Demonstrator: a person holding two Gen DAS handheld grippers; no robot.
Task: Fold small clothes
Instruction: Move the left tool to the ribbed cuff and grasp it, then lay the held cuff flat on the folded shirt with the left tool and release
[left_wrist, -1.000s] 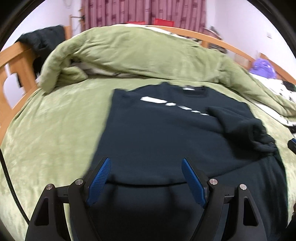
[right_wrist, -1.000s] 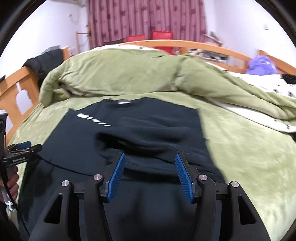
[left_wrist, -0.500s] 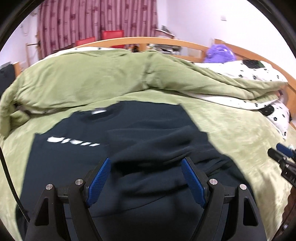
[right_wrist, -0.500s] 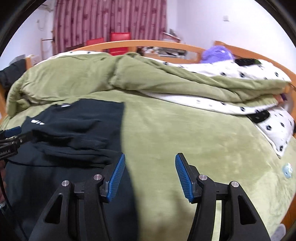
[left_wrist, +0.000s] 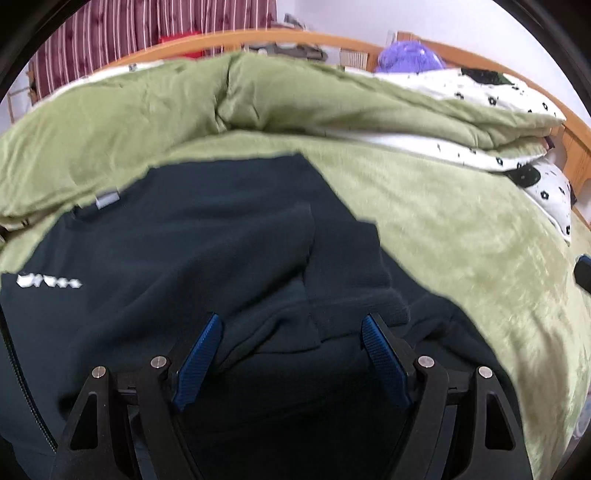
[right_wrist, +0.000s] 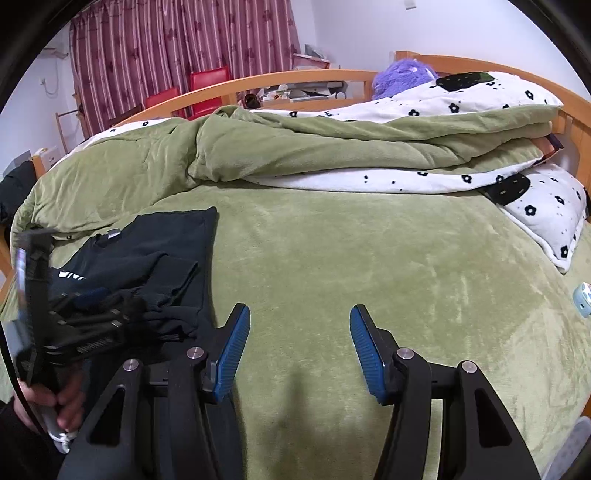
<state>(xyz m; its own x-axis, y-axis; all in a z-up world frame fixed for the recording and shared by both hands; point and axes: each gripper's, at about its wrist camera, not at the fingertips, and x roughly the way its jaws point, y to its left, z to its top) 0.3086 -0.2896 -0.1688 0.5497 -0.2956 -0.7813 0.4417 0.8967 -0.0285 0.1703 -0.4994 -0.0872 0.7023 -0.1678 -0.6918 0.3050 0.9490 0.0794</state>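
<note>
Left gripper (left_wrist: 291, 345): nearest in the left wrist view, blue pads spread wide above the near part of the sweatshirt, nothing pinched between them.
Right gripper (right_wrist: 299, 349): spread over the bare green bed cover, empty; the sweatshirt lies to its left.
Hand (right_wrist: 55, 400): at the near left edge of the right wrist view, wrapped around the left gripper's handle.
Sweatshirt (left_wrist: 166, 258): dark, lying on the left part of the bed, collar toward the far side; small white lettering (left_wrist: 48, 282) on its left chest.
Sleeve (left_wrist: 343, 266): folded across the body of the sweatshirt, its ribbed cuff bunched just beyond the left gripper's pads.
Neck label (left_wrist: 107, 199): grey tab at the collar, on the far edge of the sweatshirt.
Bed cover (right_wrist: 369, 258): green plush, bare to the right of the sweatshirt.
Pillow (right_wrist: 546, 214): white with black flowers, at the right edge of the bed.
Quilt (right_wrist: 314, 147): green with a white flowered lining, heaped along the far side.
Plush toy (right_wrist: 400, 75): purple, behind the quilt by the wooden bed rail (right_wrist: 258, 81).
Chairs (right_wrist: 207, 83): red, beyond the rail.
Curtain (right_wrist: 177, 51): striped maroon, farthest back.
</note>
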